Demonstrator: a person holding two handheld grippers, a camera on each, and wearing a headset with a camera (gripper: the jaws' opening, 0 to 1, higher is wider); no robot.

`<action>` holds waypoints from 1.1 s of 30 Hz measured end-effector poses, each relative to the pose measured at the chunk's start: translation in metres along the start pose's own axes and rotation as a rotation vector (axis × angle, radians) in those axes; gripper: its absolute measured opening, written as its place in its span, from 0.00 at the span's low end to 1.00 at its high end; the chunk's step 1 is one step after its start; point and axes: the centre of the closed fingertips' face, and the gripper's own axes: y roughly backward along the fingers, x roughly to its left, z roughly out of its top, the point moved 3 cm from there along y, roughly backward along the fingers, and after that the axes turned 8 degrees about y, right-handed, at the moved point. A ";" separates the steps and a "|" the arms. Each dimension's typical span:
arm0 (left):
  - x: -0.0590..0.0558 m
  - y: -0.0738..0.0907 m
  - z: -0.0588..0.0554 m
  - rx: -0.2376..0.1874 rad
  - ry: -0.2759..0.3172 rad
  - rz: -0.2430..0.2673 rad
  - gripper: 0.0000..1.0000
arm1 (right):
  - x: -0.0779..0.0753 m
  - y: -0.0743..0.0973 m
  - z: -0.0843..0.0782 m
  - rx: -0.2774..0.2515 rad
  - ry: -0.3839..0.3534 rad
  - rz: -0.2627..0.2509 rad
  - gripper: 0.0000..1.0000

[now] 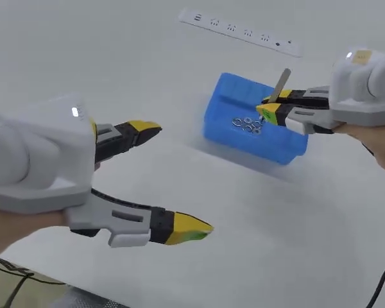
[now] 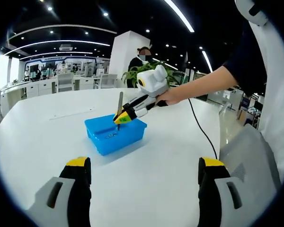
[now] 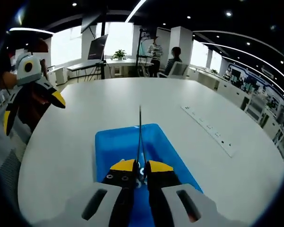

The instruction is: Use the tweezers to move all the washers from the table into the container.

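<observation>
A blue container (image 1: 256,122) sits on the white table with several metal washers (image 1: 246,124) lying inside it. My right gripper (image 1: 267,108) is shut on the metal tweezers (image 1: 280,84), holding them over the container; the tweezers (image 3: 140,137) run forward between its yellow-tipped fingers above the blue container (image 3: 132,144). My left gripper (image 1: 183,179) hangs open over the table to the left, with nothing between its fingers. In the left gripper view the container (image 2: 114,134), the tweezers (image 2: 119,105) and the right gripper (image 2: 123,118) lie ahead, beyond my open left gripper (image 2: 144,177).
A white power strip (image 1: 240,32) lies at the far side of the table, and shows to the right as a power strip (image 3: 209,128) in the right gripper view. A black cable (image 1: 382,282) trails at the lower right. People and office desks stand beyond the table.
</observation>
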 end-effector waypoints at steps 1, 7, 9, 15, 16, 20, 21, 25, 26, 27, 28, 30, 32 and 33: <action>0.000 0.000 0.000 0.003 -0.001 0.001 0.99 | 0.000 0.000 -0.002 0.003 -0.005 -0.002 0.09; 0.001 0.000 -0.003 0.017 -0.003 0.008 0.99 | 0.002 0.001 -0.007 0.022 -0.010 -0.007 0.09; 0.000 0.001 -0.003 0.019 -0.002 0.009 0.99 | 0.001 0.001 -0.008 0.021 -0.019 -0.009 0.10; -0.001 0.001 -0.002 0.015 -0.004 0.007 0.99 | -0.003 0.003 -0.007 0.016 -0.042 -0.028 0.10; -0.001 0.000 -0.002 0.015 -0.004 0.008 0.99 | -0.004 0.004 -0.007 0.017 -0.043 -0.033 0.10; -0.002 0.000 -0.001 0.012 -0.002 0.006 0.99 | -0.003 0.004 -0.008 0.022 -0.045 -0.026 0.10; -0.002 0.000 -0.001 0.013 -0.002 0.006 0.99 | -0.003 0.004 -0.008 0.025 -0.043 -0.026 0.10; -0.002 -0.001 0.000 0.013 -0.003 0.006 0.99 | -0.002 0.005 -0.007 0.019 -0.045 -0.026 0.10; -0.002 -0.001 0.000 0.014 -0.001 0.005 0.99 | -0.002 0.006 -0.007 0.016 -0.048 -0.023 0.10; -0.001 -0.002 0.000 0.012 0.000 0.007 0.99 | -0.002 0.007 -0.006 0.010 -0.044 -0.026 0.09; -0.001 -0.002 0.001 0.007 0.002 0.009 0.99 | -0.003 0.008 -0.004 0.002 -0.037 -0.032 0.08; 0.000 -0.003 0.004 -0.005 0.014 0.008 0.99 | -0.004 0.010 -0.001 -0.016 -0.054 -0.033 0.08; 0.001 -0.005 0.007 -0.014 0.019 0.008 0.99 | -0.005 0.011 0.000 -0.017 -0.044 -0.032 0.07; 0.002 -0.006 0.010 -0.022 0.022 0.007 0.99 | -0.005 0.011 0.000 -0.016 -0.048 -0.027 0.07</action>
